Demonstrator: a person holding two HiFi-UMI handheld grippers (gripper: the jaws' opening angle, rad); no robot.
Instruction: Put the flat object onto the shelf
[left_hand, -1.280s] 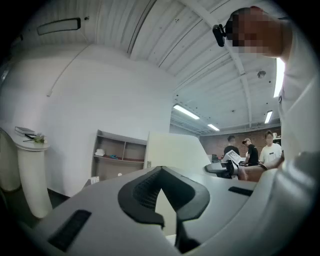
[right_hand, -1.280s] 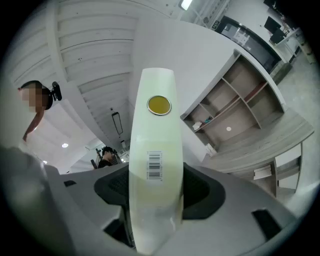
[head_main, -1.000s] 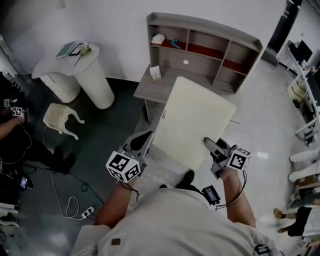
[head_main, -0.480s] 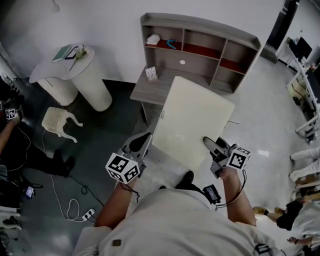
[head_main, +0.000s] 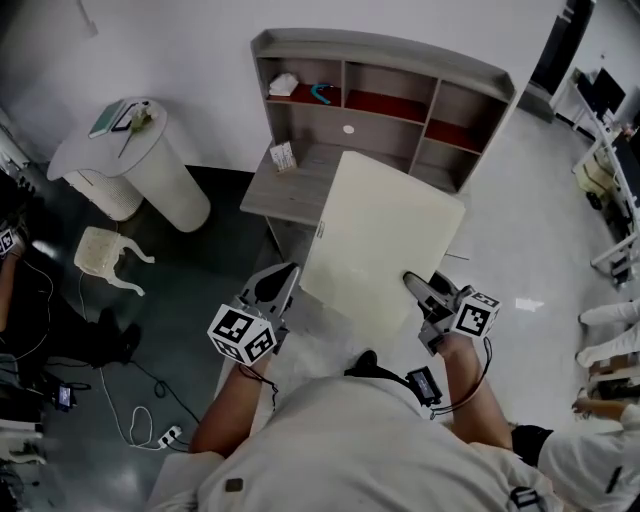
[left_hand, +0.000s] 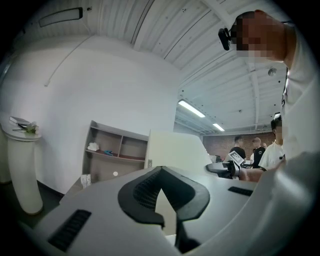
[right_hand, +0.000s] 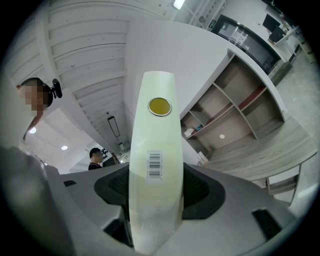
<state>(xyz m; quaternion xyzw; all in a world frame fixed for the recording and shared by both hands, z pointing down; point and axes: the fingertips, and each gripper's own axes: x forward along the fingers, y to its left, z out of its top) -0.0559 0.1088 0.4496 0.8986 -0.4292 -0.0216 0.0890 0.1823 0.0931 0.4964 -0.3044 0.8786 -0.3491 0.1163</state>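
A large cream flat board (head_main: 385, 245) is carried level in front of the person, its far edge over the grey shelf unit (head_main: 380, 60). My left gripper (head_main: 278, 288) is at the board's near left corner, and in the left gripper view (left_hand: 162, 192) cream board shows between its dark pads. My right gripper (head_main: 422, 292) is shut on the near right edge. In the right gripper view (right_hand: 152, 185) the board's thick edge (right_hand: 155, 125), with a barcode and a yellow dot, fills the jaws. The shelf (right_hand: 235, 115) stands ahead.
The shelf's desk top (head_main: 290, 185) bears a small card box (head_main: 283, 157). Upper cubbies hold a white item (head_main: 284, 84) and a teal item (head_main: 322, 93). A white round pedestal (head_main: 150, 160) stands left, with a white stool (head_main: 105, 255) and cables (head_main: 165, 435) on the floor. People stand at the right.
The person has stepped toward the shelf with the board. The shelf and pedestal now sit nearer and further left in the head view. Both grips look the same.
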